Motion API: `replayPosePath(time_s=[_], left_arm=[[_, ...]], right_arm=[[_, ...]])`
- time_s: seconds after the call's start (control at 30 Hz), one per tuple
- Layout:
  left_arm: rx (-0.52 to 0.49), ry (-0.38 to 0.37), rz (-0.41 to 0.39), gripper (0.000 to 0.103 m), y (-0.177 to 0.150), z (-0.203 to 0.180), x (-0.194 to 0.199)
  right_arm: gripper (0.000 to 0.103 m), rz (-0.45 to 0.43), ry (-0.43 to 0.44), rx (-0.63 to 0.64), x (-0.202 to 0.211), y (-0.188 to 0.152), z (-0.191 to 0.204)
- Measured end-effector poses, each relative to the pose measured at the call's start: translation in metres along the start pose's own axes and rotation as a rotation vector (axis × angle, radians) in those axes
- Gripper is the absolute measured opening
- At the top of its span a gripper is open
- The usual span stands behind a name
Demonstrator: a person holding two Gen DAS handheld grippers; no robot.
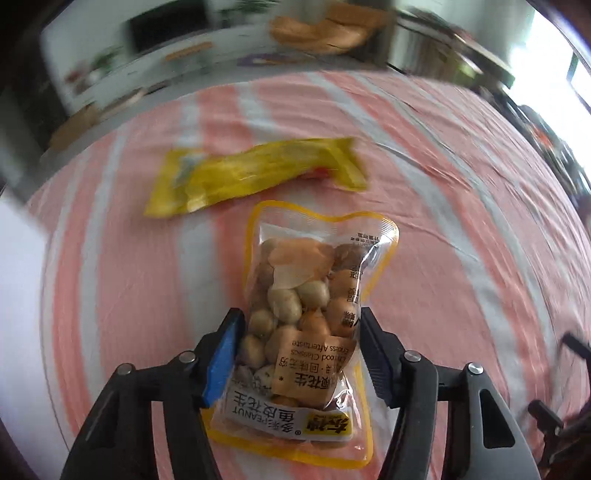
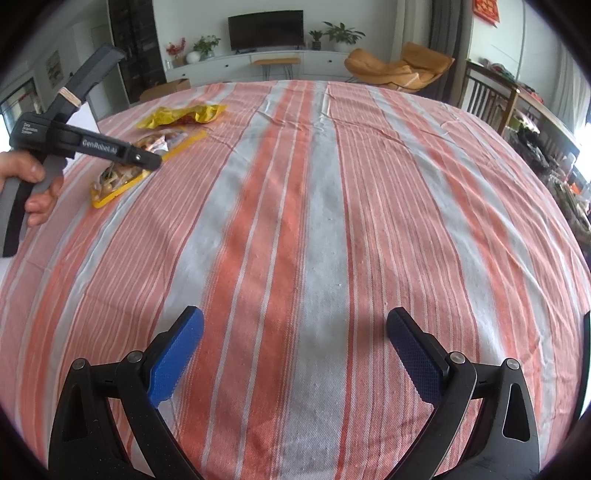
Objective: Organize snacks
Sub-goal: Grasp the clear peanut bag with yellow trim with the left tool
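- The right gripper hangs over the striped tablecloth with its blue pads spread wide; nothing sits between them and they touch nothing; only bare cloth lies below.
- The left gripper is closed in around the peanut packet; the pads sit against the packet's two long sides near its lower half, so it looks gripped across its width; the clear packet with the yellow border lies lengthwise between the fingers, its printed label end nearest the camera and its far end sticking out past the fingertips.
- From the right wrist view, the same tool reaches in from the left edge of the table, a hand wrapped round its grey handle; its tip is over the packet.
- Just beyond the peanuts lies a yellow snack wrapper, flat on the cloth and slanted; the two look close, but I cannot tell whether they touch.
- Past the table edge stands a white sideboard with a dark screen and potted plants; an orange lounge chair sits to its right.
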State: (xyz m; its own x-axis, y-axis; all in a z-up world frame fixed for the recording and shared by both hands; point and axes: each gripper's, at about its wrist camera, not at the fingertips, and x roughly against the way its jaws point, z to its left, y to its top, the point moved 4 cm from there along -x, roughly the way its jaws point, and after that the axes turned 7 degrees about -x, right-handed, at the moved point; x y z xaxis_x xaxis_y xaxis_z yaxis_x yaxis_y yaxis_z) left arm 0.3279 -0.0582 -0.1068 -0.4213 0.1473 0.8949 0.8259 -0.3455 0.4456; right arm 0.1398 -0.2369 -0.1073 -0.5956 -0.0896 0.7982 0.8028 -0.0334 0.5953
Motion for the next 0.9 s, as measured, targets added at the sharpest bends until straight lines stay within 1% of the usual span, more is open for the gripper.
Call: replayPosePath(time_s=[0.07, 0.1, 0.17, 0.2, 0.27, 0.3, 0.33, 0.37, 0.43, 0.47, 0.5, 0.53, 0.57, 0.6, 0.67, 0.9], left_arm=[[0.099, 0.035, -0.009, 0.061, -0.022, 0.018, 0.010], [0.178, 0.055, -0.009, 0.061, -0.042, 0.033, 0.018], [0.250, 0.072, -0.026, 0.061, -0.067, 0.048, 0.029], [0.275, 0.098, -0.030, 0.062, -0.085, 0.058, 0.037], [0.276, 0.127, -0.031, 0.064, -0.102, 0.066, 0.044], [0.272, 0.135, -0.037, 0.067, -0.112, 0.069, 0.047], [0.272, 0.139, -0.043, 0.073, -0.117, 0.071, 0.049], [0.273, 0.136, -0.049, 0.076, -0.120, 0.073, 0.049], [0.275, 0.134, -0.070, 0.087, -0.126, 0.074, 0.048], [0.265, 0.150, -0.085, 0.088, -0.128, 0.074, 0.047], [0.252, 0.173, -0.091, 0.092, -0.129, 0.073, 0.046], [0.238, 0.198, -0.112, 0.097, -0.130, 0.073, 0.045], [0.240, 0.205, -0.120, 0.100, -0.129, 0.074, 0.044], [0.257, 0.205, -0.136, 0.101, -0.131, 0.077, 0.044], [0.263, 0.205, -0.134, 0.103, -0.130, 0.078, 0.043], [0.264, 0.205, -0.135, 0.103, -0.130, 0.079, 0.041]], right_arm=[[0.101, 0.000, 0.003, 0.001, 0.000, 0.000, 0.000], [0.101, 0.001, 0.003, 0.003, 0.001, 0.000, 0.000], [0.101, 0.001, 0.004, 0.003, 0.001, 0.000, 0.000], [0.101, 0.001, 0.004, 0.003, 0.001, 0.000, 0.000], [0.101, 0.001, 0.002, 0.005, 0.001, -0.001, 0.001], [0.101, 0.001, 0.002, 0.005, 0.001, 0.000, 0.000], [0.101, 0.002, 0.000, 0.006, 0.001, -0.001, 0.001], [0.101, 0.002, -0.001, 0.007, 0.001, -0.001, 0.000], [0.101, 0.003, -0.002, 0.009, 0.001, -0.001, 0.000], [0.101, 0.002, -0.002, 0.008, 0.001, -0.001, 0.000], [0.101, 0.002, -0.001, 0.007, 0.001, -0.001, 0.000], [0.101, 0.001, -0.001, 0.006, 0.001, -0.001, 0.000], [0.100, 0.000, -0.001, 0.003, 0.001, -0.001, -0.001], [0.100, -0.001, -0.002, 0.002, 0.001, -0.001, -0.001], [0.100, -0.002, -0.003, -0.003, 0.002, -0.001, -0.003], [0.100, -0.003, -0.003, -0.004, 0.002, -0.001, -0.004]])
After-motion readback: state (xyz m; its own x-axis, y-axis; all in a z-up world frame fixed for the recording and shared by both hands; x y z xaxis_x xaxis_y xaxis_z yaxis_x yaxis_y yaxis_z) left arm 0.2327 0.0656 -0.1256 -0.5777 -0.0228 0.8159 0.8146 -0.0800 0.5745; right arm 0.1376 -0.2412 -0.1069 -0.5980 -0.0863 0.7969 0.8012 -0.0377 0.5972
